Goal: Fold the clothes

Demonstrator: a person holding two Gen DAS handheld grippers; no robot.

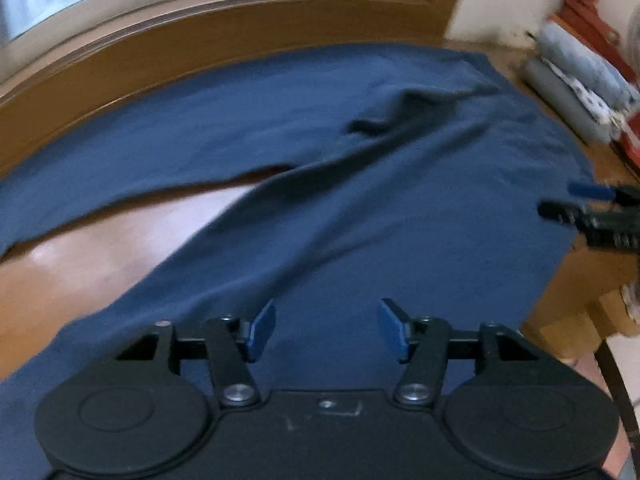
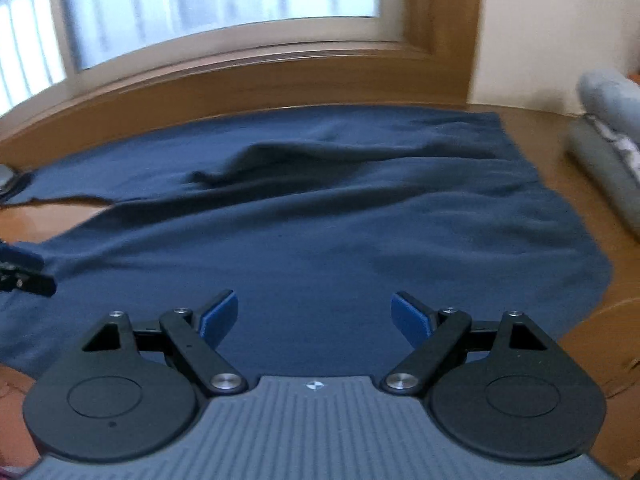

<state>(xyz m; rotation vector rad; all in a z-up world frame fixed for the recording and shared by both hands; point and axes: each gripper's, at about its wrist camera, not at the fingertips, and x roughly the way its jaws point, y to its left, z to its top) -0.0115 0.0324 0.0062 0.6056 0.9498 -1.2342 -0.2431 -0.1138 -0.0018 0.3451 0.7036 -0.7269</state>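
A dark blue garment (image 1: 400, 216) lies spread over a wooden surface (image 1: 92, 256), with a raised crease running across its middle. In the right wrist view the same blue garment (image 2: 320, 232) fills the centre, its far edge near a window sill. My left gripper (image 1: 327, 330) hovers over the near part of the cloth, jaws apart, nothing between the blue pads. My right gripper (image 2: 315, 318) also stands open above the cloth and holds nothing. The right gripper's fingers (image 1: 560, 210) show at the right edge of the left wrist view; the left gripper's fingers (image 2: 28, 276) show at the left edge of the right wrist view.
A stack of folded clothes (image 1: 576, 92) sits at the right, seen also as grey folded cloth (image 2: 612, 136) in the right wrist view. A wooden sill (image 2: 280, 80) and window (image 2: 200, 4) run along the far side. Bare wood (image 2: 560, 148) lies between garment and stack.
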